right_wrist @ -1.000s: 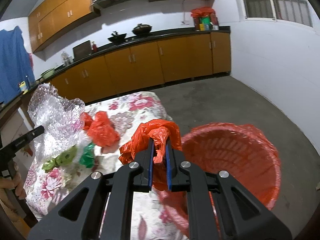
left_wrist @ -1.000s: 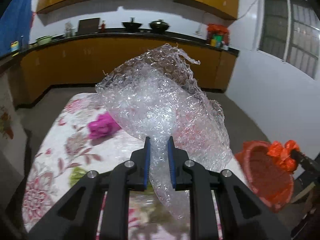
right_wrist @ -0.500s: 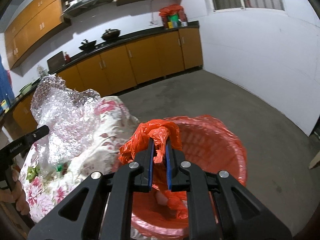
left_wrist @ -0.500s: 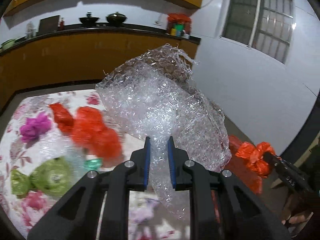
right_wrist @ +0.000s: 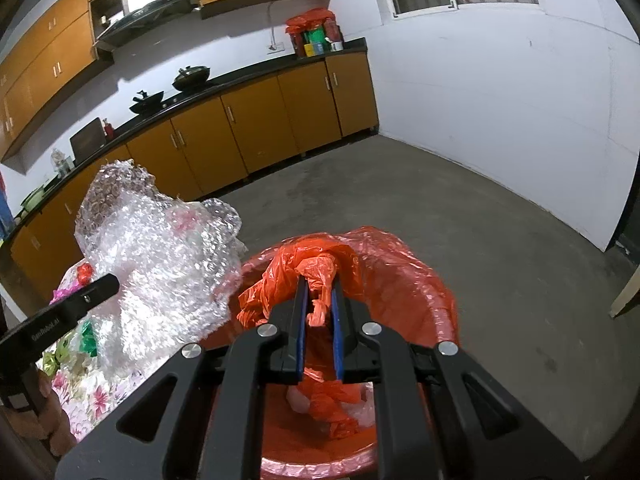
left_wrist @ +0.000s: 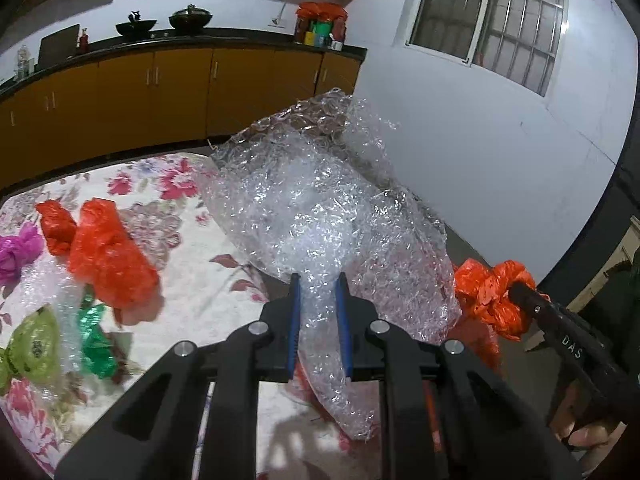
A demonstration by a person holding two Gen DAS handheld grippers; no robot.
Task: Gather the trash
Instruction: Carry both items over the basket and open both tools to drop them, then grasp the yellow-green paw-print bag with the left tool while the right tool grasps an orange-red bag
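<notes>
Clenched blue-padded jaws of the left gripper (left_wrist: 319,280) pinch a stalk of the bubble wrap (left_wrist: 320,216) low in the middle of the left wrist view. The crumpled clear sheet balloons up and to the right from the pads, filling the centre of the frame, and a loose tail of it hangs down between the black fingers toward the bottom edge.

Left of the wrap, the flowered tablecloth (left_wrist: 200,280) carries more litter: a red plastic bag (left_wrist: 108,256) at mid left, a magenta scrap (left_wrist: 20,248) at the left edge, a light green wrapper (left_wrist: 32,344) and a dark green foil scrap (left_wrist: 94,334) in the lower left.

In the right wrist view the right gripper (right_wrist: 319,286) is also clamped, its jaws grasping a crumpled orange plastic bag (right_wrist: 296,276) just below the frame's centre. The bag bulges up and to the left of the fingertips, with a twisted end caught between the pads. Directly behind and under it sits the red bin (right_wrist: 436,308), lined with red plastic, its mouth spreading across the lower middle of the frame; crumpled trash lies at its bottom. The bubble wrap shows at mid left of this view, touching or just over the bin's left rim; which, I cannot tell.

Wooden kitchen cabinets (right_wrist: 256,136) run across the upper left, and bare concrete floor (right_wrist: 520,240) fills the right.
</notes>
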